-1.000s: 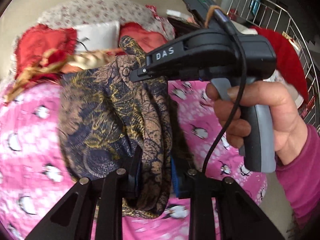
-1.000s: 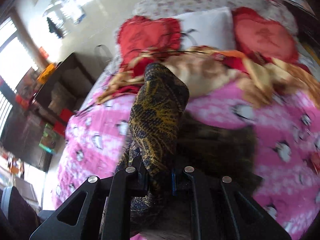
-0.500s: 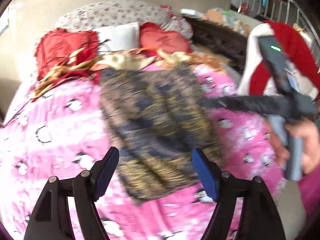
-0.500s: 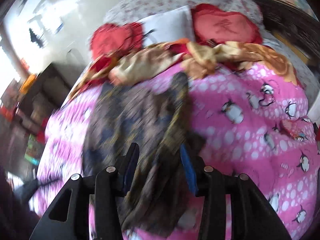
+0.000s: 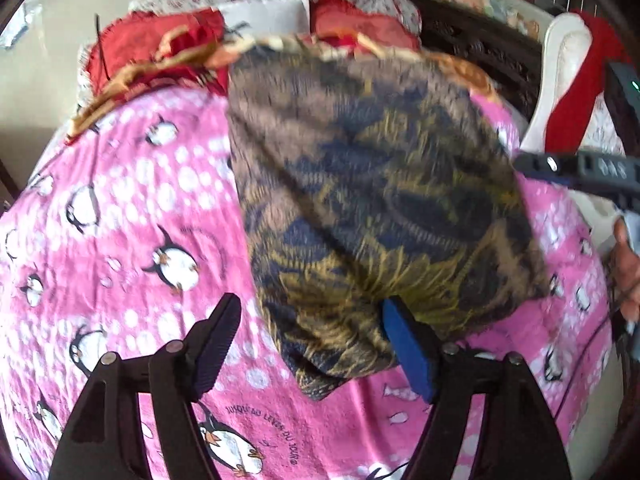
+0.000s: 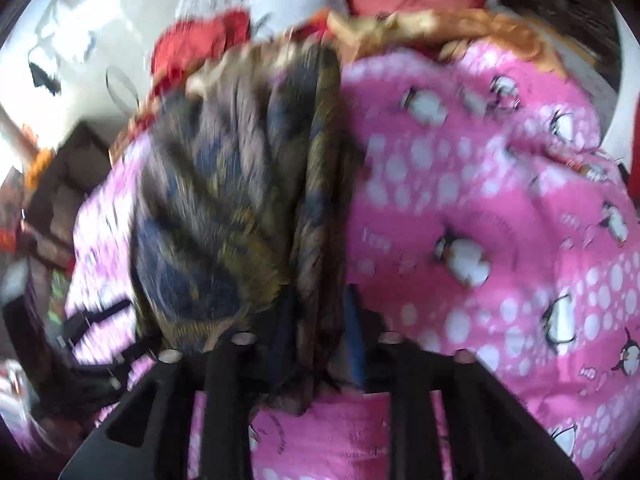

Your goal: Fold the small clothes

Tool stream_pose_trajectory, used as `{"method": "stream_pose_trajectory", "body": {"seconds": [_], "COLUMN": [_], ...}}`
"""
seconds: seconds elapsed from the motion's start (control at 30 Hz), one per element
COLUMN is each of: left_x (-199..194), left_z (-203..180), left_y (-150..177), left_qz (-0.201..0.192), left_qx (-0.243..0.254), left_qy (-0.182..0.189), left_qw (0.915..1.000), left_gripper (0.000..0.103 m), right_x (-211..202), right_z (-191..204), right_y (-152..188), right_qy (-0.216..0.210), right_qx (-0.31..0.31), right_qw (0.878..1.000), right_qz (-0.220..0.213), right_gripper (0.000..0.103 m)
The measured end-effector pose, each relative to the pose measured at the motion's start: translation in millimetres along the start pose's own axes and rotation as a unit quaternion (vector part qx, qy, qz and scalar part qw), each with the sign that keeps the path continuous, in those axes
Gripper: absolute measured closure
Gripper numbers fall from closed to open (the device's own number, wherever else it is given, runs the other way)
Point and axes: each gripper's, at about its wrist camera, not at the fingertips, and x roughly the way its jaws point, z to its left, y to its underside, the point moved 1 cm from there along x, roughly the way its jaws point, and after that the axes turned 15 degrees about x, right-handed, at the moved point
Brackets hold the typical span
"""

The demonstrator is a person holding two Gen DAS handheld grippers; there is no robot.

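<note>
Now your pink penguin blanket [image 5: 132, 216] fills most of both views, spread over the bed, with red heart cushions [image 5: 156, 48] and a crumpled gold cloth [image 6: 472, 28] heaped at its far end. On it lies the dark blue-and-gold patterned garment [image 5: 372, 200], roughly flat in the left wrist view, reaching from the cushions down to your left gripper [image 5: 312, 344].

Your left gripper stands spread wide: its left finger hangs over bare blanket, and its blue-padded right finger [image 5: 404, 344] sits at the garment's near edge, whether touching it you cannot tell. Nothing is pinched there.

Your right gripper [image 6: 320, 320] has just been closing, and a bunched fold of the garment [image 6: 224, 216] runs down between its fingers; blur hides whether the pads actually press on it.

Only the left wrist view shows your right hand [image 5: 626, 268] on its handle at the right edge, and a white-and-red chair [image 5: 568, 68] beyond the bed. Only the right wrist view shows the dark furniture [image 6: 52, 184] on the bed's other side.
</note>
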Motion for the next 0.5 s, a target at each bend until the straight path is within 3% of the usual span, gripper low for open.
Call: {"method": "stream_pose_trajectory", "body": {"seconds": [0.1,0.23,0.3,0.33,0.5], "left_x": [-8,7,11,16,34], "left_z": [0,-4,-9,-10,-15], "left_y": [-6,-16,-20,-19,-14], "left_qz": [-0.019,-0.011,-0.003,0.002,0.018], "left_qx": [0.001,0.015,0.017,0.018,0.017], "left_qy": [-0.009,-0.025,-0.024,-0.021,-0.016], "left_qw": [0.9998,0.9995,0.9996,0.9996,0.9996], "left_gripper": [0.025,0.025,0.025,0.025,0.025], "right_x": [2,39,54,57,65], "right_z": [24,50,51,50,20], "right_y": [-25,-48,-56,-59,-65], "right_qy": [0.013,0.041,0.048,0.063,0.061], "right_qx": [-0.025,-0.040,-0.048,-0.047,-0.003], "right_qw": [0.999,0.998,0.997,0.996,0.997], "right_qz": [-0.035,-0.033,-0.038,-0.048,-0.044], "right_gripper": [0.076,0.076,0.089,0.102,0.102]}}
